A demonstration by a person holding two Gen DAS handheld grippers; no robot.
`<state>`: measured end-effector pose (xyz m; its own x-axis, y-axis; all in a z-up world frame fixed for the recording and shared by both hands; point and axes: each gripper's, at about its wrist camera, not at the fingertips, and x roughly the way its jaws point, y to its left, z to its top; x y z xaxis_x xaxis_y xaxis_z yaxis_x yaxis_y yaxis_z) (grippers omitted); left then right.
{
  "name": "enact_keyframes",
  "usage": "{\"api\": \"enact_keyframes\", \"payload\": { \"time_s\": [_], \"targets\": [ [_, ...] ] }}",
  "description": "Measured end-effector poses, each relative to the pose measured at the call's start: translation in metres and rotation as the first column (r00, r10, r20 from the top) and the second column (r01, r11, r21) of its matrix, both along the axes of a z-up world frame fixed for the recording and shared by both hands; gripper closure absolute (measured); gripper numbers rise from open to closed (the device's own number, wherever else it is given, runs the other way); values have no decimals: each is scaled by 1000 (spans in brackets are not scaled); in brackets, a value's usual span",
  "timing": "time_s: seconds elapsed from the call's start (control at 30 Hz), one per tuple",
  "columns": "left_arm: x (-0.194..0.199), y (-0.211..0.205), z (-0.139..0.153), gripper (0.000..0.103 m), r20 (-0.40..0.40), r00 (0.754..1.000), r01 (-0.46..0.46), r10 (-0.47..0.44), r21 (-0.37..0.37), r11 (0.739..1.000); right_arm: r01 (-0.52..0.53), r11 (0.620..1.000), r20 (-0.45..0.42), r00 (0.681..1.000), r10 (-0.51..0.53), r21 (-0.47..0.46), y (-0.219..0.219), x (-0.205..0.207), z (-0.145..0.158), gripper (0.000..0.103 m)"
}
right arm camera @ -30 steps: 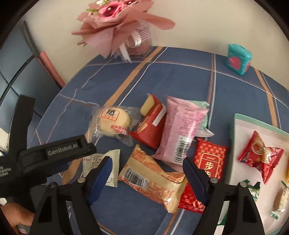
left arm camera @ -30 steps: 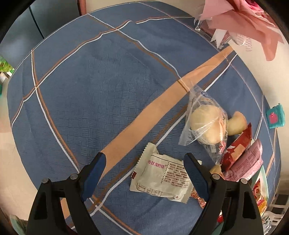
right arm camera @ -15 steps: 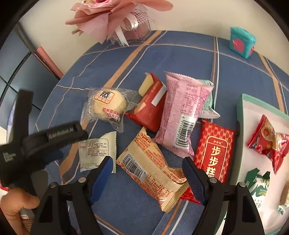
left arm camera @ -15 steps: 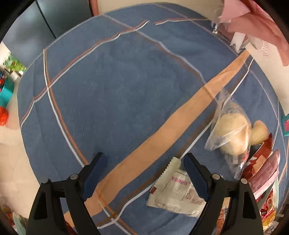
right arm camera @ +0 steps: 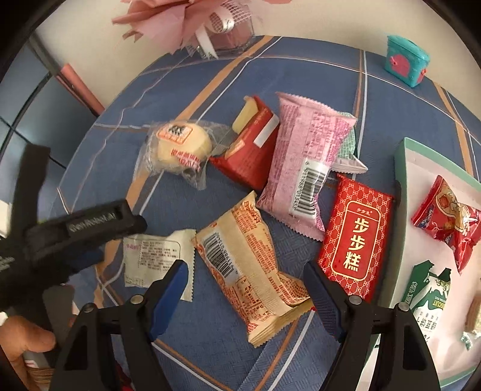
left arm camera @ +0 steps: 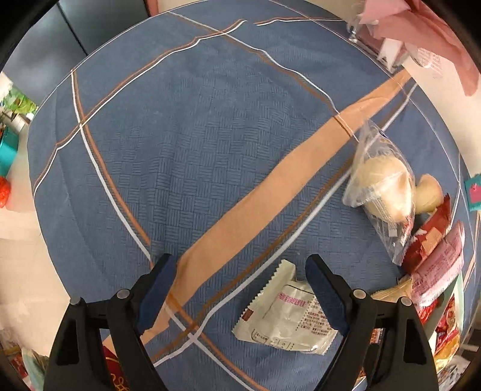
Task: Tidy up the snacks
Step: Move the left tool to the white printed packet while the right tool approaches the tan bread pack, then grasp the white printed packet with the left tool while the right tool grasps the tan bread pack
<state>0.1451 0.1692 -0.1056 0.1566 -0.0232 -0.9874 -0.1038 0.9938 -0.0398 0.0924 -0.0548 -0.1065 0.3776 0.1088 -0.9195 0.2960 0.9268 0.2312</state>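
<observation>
Your left gripper point(left arm camera: 237, 288) has slid sideways, so the white packet point(left arm camera: 285, 318) now sits by its right finger instead of between both. Your right gripper point(right arm camera: 245, 296) has come lower over the orange packet point(right arm camera: 249, 264).

Both pairs of fingers are wide apart and hold nothing.

You look like you are about to pick up a snack. The orange packet lies between your right fingers, flat on the tabletop point(right arm camera: 300, 75). Next, I think you need to go down a bit more and squeeze it gently, then carry it to the white tray point(right arm camera: 404, 180) on the right, where a red candy bag point(right arm camera: 451, 216) and a milk carton point(right arm camera: 427, 297) already lie.

More snacks wait nearby: a bun in clear wrap point(right arm camera: 180, 144), a pink packet point(right arm camera: 303, 159) and a red cake packet point(right arm camera: 354, 234).

A blue cloth with orange and white stripes covers the tabletop. Pink paper flowers point(right arm camera: 180, 18) and a small teal box point(right arm camera: 405, 60) stand at the back, near a pale wall.
</observation>
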Motion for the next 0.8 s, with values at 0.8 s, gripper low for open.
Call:
{"api": "enact_keyframes", "payload": {
  "time_s": [0.8],
  "targets": [
    [-38, 2, 3, 15, -46, 998, -38, 40, 38, 999, -60, 996, -90, 995, 53, -73, 22, -9, -20, 28]
  ]
}}
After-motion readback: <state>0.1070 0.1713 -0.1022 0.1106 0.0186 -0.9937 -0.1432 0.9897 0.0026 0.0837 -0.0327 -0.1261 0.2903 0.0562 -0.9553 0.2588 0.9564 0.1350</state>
